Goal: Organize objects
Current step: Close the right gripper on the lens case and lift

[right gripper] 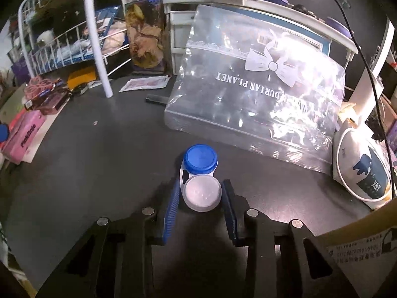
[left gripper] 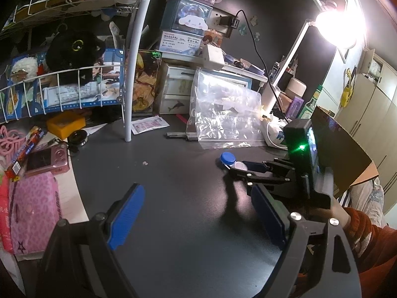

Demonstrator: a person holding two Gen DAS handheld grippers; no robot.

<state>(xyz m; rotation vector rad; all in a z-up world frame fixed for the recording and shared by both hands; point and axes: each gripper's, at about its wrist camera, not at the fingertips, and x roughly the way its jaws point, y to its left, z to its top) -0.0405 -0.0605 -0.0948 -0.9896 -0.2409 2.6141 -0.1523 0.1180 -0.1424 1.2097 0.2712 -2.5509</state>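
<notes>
A contact lens case [right gripper: 200, 177] with one blue cap and one white cap lies on the dark desk [right gripper: 99, 161]. My right gripper [right gripper: 202, 193] has its blue pads closed against both sides of the white cap. In the left wrist view the case [left gripper: 232, 162] shows at the tip of the right gripper [left gripper: 238, 167], to the right of centre. My left gripper [left gripper: 196, 198] is open and empty, low over the desk, in front of and left of the case. A clear zip bag [right gripper: 260, 94] leans behind the case.
A white wire rack [left gripper: 62, 84] with plush toys and a white pole [left gripper: 131, 74] stand at the left. A pink camera [left gripper: 47, 160], pink pouch [left gripper: 32, 211] and yellow box [left gripper: 65, 124] lie left. White drawers [left gripper: 178, 92], a lit lamp [left gripper: 340, 24] and a cardboard box [left gripper: 347, 159] are behind and right.
</notes>
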